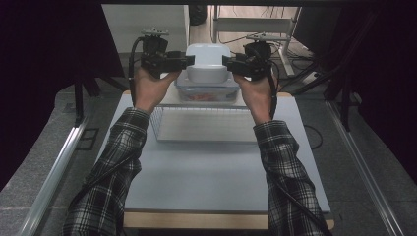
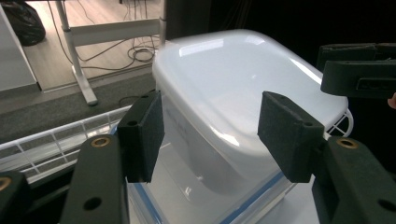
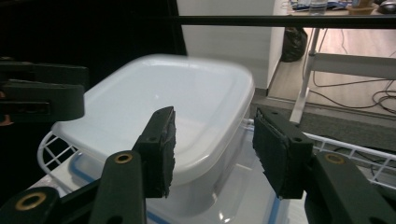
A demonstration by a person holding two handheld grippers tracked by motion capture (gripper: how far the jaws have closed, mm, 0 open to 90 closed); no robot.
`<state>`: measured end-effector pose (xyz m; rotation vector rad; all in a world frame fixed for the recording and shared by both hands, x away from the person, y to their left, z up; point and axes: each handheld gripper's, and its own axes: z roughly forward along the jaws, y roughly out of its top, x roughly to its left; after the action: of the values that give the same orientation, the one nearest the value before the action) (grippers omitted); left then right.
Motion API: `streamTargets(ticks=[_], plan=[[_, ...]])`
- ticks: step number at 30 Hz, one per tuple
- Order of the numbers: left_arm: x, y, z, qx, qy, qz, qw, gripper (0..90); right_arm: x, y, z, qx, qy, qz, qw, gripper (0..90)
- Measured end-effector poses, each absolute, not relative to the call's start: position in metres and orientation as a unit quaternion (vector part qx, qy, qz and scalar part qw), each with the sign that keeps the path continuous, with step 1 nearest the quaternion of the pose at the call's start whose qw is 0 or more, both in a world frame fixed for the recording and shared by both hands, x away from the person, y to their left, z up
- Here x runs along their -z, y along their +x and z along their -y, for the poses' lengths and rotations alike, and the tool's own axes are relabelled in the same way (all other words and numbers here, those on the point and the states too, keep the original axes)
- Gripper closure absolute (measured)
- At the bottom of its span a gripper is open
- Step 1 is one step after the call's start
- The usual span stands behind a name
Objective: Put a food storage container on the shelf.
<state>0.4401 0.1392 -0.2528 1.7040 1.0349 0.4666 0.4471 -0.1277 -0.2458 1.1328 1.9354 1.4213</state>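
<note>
two open tongs (image 1: 189,61) (image 1: 227,61) flank a white tub (image 1: 208,62) over a wire basket (image 1: 204,124).

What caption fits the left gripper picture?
Left gripper open around the upturned white tub stacked on a blue-rimmed lidded box.

Pale grey table (image 1: 206,172) with wood edge at near side. 1 white wire basket (image 1: 201,125) sits directly on it, toward far end; near half of tabletop bare.
</note>
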Motion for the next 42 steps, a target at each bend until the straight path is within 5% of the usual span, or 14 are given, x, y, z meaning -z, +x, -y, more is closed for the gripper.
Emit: streamTargets(ticks=[7,19,42], plan=[[0.247,0.428,-0.141,-0.194,0.717,-0.407,0.531,33.9,0.242,0.441,0.135,-0.532,0.402,-0.709,0.228,42.0],[0.263,0.408,-0.137,-0.173,0.759,-0.372,0.506,9.7,0.253,0.425,0.147,-0.537,0.373,-0.736,0.174,27.1],[0.32,0.368,-0.145,-0.195,0.783,-0.349,0.476,2.6,0.3,0.395,0.153,-0.517,0.34,-0.77,0.155,8.9]])
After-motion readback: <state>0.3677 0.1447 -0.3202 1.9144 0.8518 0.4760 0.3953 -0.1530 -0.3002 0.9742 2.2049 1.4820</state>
